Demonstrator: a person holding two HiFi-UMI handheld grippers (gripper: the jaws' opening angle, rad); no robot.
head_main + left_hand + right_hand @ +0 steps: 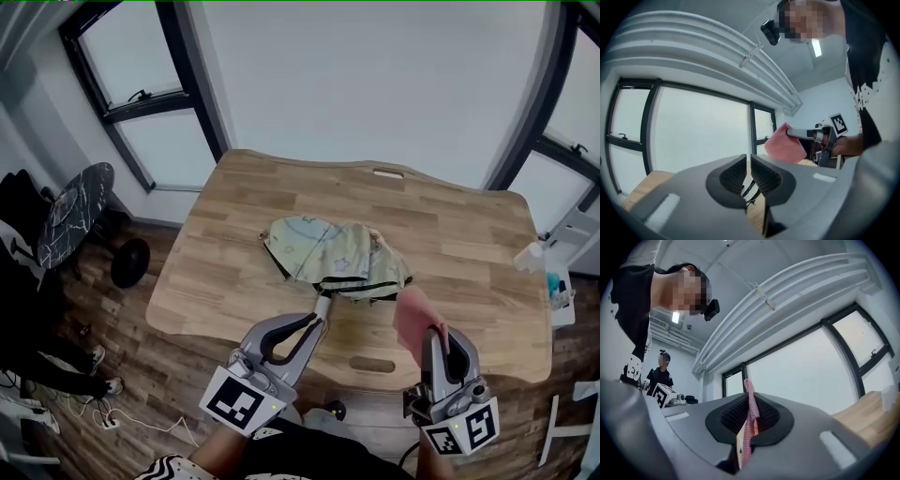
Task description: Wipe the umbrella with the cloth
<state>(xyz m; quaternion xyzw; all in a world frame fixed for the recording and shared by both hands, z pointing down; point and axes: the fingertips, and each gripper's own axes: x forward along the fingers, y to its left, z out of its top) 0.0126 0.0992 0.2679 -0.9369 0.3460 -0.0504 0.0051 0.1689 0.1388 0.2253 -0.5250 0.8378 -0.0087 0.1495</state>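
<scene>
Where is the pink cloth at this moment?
Head view, lower right: the pink cloth is pinched in the right gripper, just right of the folded umbrella.

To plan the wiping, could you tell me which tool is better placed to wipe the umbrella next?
Probably right. The right tool is clamped on the pink cloth beside the umbrella; the left tool is shut at the umbrella's near end and carries no cloth.
</scene>
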